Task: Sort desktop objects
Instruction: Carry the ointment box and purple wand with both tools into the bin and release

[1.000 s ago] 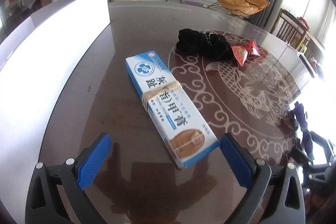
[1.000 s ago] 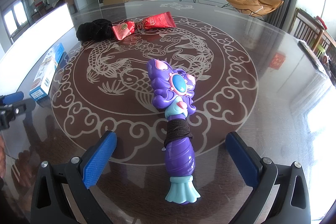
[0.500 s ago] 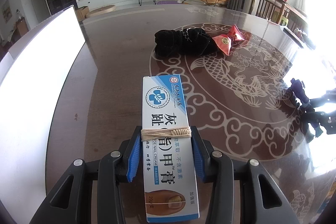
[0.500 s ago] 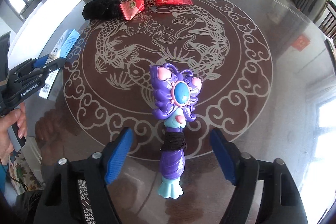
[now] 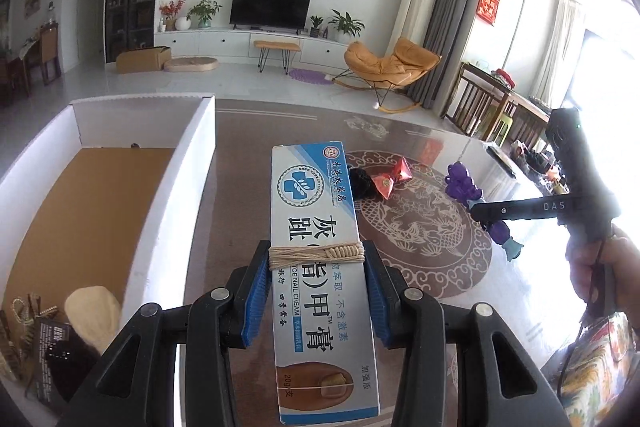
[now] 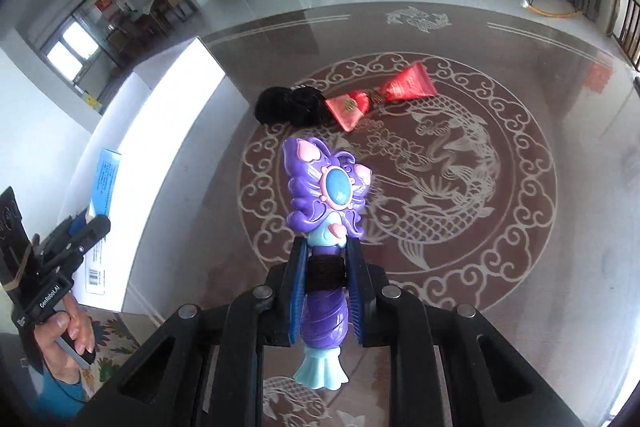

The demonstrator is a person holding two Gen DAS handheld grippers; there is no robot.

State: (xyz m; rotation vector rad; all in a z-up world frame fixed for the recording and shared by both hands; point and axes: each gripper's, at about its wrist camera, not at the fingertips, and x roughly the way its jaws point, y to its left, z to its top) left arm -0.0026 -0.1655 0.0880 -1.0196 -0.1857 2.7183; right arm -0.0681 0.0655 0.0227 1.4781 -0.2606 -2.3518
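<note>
your left gripper has its blue fingers pinching the blue-and-white nail cream box on its long sides, just below the string wrapped round it. the box is held off the surface, pointing away from you, beside the white-walled cardboard box on your left; a cream-coloured item and dark bits lie in that box's near corner. your right gripper has its fingers pressed onto the purple toy wand at the dark band round its handle, head up, tail fin below the fingers, held above the surface. a black fabric bundle and a red tube lie touching on the patterned surface, further out.
</note>
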